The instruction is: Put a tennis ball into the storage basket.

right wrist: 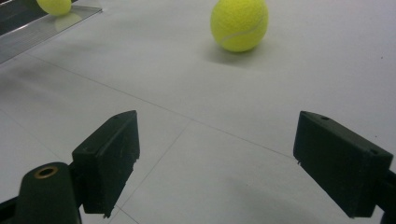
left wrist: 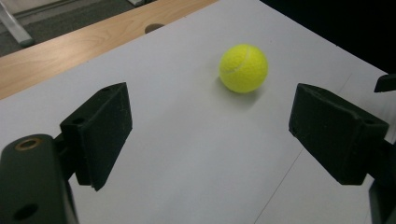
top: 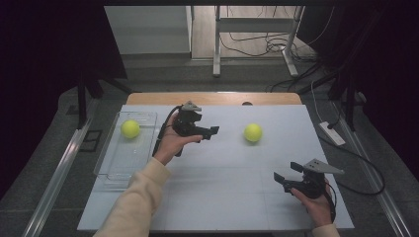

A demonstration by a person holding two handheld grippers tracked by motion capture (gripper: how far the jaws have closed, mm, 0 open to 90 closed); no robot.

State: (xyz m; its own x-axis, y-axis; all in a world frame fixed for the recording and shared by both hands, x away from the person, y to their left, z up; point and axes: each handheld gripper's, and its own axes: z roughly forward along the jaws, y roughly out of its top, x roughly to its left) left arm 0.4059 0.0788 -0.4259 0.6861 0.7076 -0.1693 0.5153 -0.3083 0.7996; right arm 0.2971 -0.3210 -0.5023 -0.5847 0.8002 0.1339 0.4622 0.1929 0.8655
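A yellow tennis ball (top: 253,132) lies on the white table top (top: 222,187), right of centre. It lies ahead of my left gripper (top: 207,127), which is open and empty and hovers mid-table pointing right. In the left gripper view the ball (left wrist: 243,68) sits beyond the wide-apart jaws of the gripper (left wrist: 210,126). My right gripper (top: 287,172) is open and empty near the front right, pointing left and away. In the right gripper view that ball (right wrist: 239,23) is far ahead of the gripper (right wrist: 215,154). A second tennis ball (top: 130,129) (right wrist: 55,5) rests in a clear tray (top: 116,168).
The clear tray (right wrist: 28,32) lies along the table's left side. A wooden strip (top: 212,98) (left wrist: 60,51) with a hole runs along the far edge. Beyond it, on the floor, stand metal frame legs (top: 216,44) and cables (top: 267,47). A power strip (top: 332,133) lies on the right.
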